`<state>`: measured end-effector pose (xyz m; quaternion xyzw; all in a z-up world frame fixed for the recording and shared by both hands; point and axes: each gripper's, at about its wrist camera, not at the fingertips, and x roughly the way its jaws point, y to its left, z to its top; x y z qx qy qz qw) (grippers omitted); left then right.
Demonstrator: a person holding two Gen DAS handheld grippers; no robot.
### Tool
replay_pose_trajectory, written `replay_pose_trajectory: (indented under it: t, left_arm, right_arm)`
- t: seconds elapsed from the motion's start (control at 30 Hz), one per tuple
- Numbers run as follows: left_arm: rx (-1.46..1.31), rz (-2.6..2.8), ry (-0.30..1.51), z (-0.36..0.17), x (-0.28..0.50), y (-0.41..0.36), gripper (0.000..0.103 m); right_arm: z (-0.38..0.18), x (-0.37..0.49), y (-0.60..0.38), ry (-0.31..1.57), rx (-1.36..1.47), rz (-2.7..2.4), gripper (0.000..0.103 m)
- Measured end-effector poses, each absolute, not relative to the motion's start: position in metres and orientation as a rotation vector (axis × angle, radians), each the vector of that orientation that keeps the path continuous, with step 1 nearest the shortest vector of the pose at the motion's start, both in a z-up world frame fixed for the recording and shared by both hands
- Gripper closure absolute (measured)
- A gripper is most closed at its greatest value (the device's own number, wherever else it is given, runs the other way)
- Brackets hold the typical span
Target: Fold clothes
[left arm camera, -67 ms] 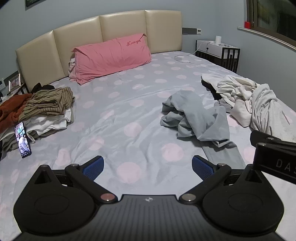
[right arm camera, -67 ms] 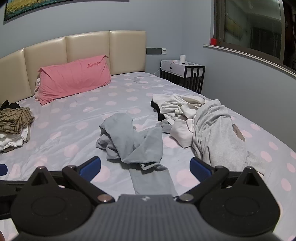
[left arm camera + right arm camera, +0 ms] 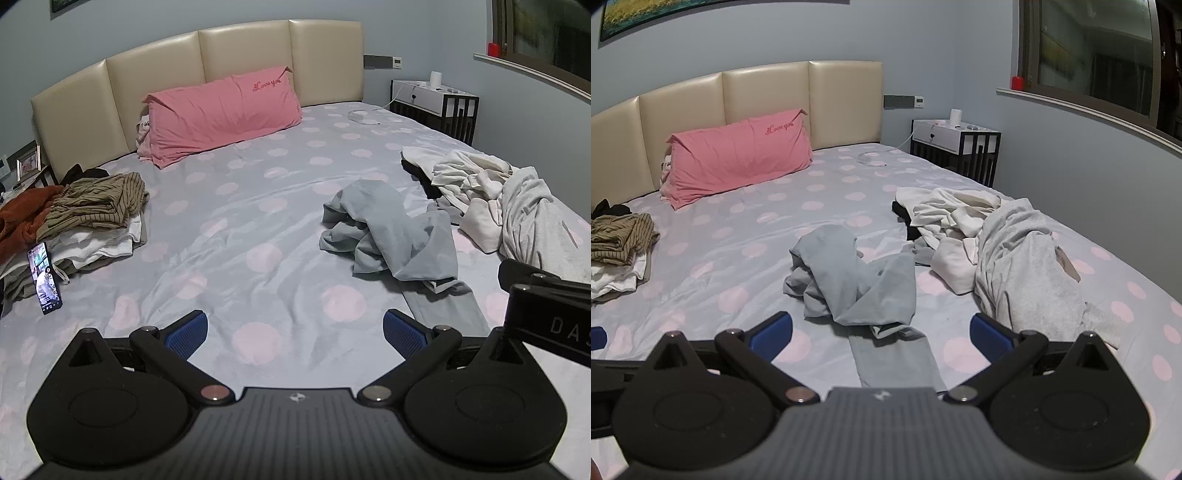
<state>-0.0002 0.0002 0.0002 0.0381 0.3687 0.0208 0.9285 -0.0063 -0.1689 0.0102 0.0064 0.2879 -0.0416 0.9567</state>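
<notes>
A crumpled grey-blue garment lies on the bed's polka-dot sheet, with one leg trailing toward the front; it also shows in the right wrist view. My left gripper is open and empty, above the sheet, left of the garment's trailing leg. My right gripper is open and empty, just above that trailing leg. A heap of white and light grey clothes lies to the right. A stack of folded clothes sits at the left.
A pink pillow leans on the beige headboard. A phone with a lit screen lies by the folded stack. A nightstand stands at the back right, under a window sill.
</notes>
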Motion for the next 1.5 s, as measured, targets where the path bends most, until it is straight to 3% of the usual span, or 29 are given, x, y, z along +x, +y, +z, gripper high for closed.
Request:
replay_pose_trajectory:
  t: [1.5]
  left_arm:
    - [0.054, 0.050, 0.786, -0.0066, 0.0019, 0.0006, 0.000]
  right_arm:
    - [0.0053, -0.0091, -0.1653, 0.587, -0.001, -0.088, 0.000]
